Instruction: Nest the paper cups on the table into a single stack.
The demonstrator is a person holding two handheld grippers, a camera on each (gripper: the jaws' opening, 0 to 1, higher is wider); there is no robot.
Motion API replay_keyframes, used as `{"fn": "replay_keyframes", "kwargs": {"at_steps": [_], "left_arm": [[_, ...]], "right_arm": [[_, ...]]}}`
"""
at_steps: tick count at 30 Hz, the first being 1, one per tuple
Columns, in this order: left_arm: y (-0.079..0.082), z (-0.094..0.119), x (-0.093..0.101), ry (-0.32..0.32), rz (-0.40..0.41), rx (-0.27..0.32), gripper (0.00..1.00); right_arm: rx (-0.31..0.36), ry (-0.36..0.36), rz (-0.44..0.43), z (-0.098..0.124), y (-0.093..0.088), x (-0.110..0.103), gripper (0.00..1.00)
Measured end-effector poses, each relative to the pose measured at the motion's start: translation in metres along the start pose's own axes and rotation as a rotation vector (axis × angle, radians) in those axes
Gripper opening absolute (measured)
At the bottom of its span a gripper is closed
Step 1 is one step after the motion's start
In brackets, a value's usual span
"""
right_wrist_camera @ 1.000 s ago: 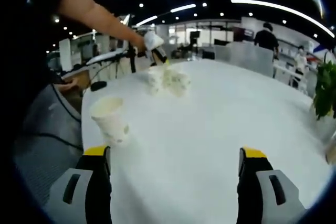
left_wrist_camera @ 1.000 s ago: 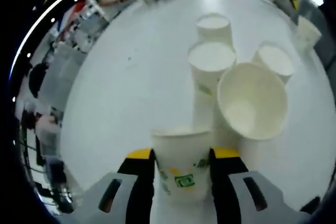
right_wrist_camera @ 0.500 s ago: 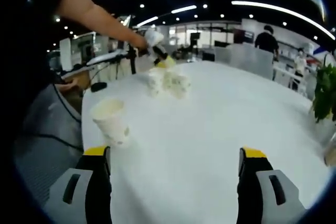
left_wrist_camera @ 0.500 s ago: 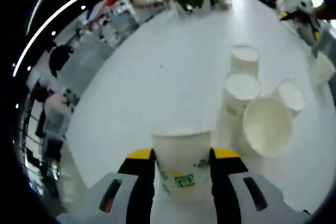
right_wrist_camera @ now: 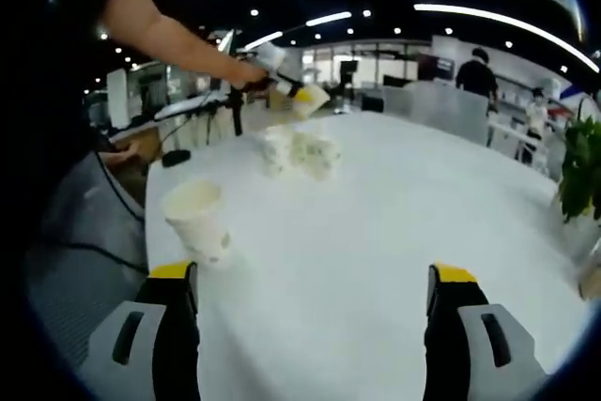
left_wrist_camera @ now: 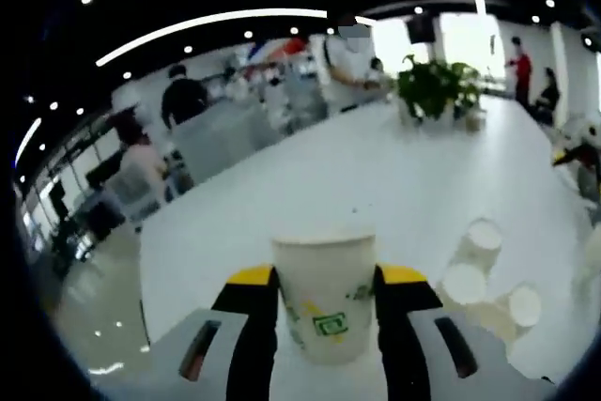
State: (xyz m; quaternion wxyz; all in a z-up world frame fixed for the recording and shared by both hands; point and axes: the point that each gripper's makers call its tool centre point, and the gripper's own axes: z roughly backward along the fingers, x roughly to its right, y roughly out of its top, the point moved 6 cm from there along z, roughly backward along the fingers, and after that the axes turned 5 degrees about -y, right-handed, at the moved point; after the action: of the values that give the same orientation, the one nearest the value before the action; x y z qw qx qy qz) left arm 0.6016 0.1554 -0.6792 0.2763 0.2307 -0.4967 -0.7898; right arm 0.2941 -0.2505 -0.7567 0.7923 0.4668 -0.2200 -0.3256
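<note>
In the left gripper view, the left gripper (left_wrist_camera: 327, 300) holds a paper cup (left_wrist_camera: 325, 293) up above the white table (left_wrist_camera: 376, 176); more cups (left_wrist_camera: 484, 274) stand below. In the right gripper view, the right gripper (right_wrist_camera: 315, 300) is wide apart, one lone cup (right_wrist_camera: 196, 220) nearby.

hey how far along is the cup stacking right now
Nothing looks nested yet. In hand: the left gripper is shut on one paper cup, held above the table. Left: the cluster of cups standing apart, plus a lone cup near the open right gripper.
</note>
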Motion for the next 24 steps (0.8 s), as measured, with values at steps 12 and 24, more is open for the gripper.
{"fn": "replay_keyframes", "kwargs": {"at_steps": [12, 24], "left_arm": [[0.027, 0.007, -0.011, 0.105, 0.108, 0.198, 0.39], [0.04, 0.014, 0.0, 0.101, 0.102, 0.247, 0.38]], "right_arm": [[0.012, 0.008, 0.011, -0.006, 0.009, 0.001, 1.0], [0.015, 0.012, 0.017, -0.005, 0.011, 0.001, 1.0]]}}
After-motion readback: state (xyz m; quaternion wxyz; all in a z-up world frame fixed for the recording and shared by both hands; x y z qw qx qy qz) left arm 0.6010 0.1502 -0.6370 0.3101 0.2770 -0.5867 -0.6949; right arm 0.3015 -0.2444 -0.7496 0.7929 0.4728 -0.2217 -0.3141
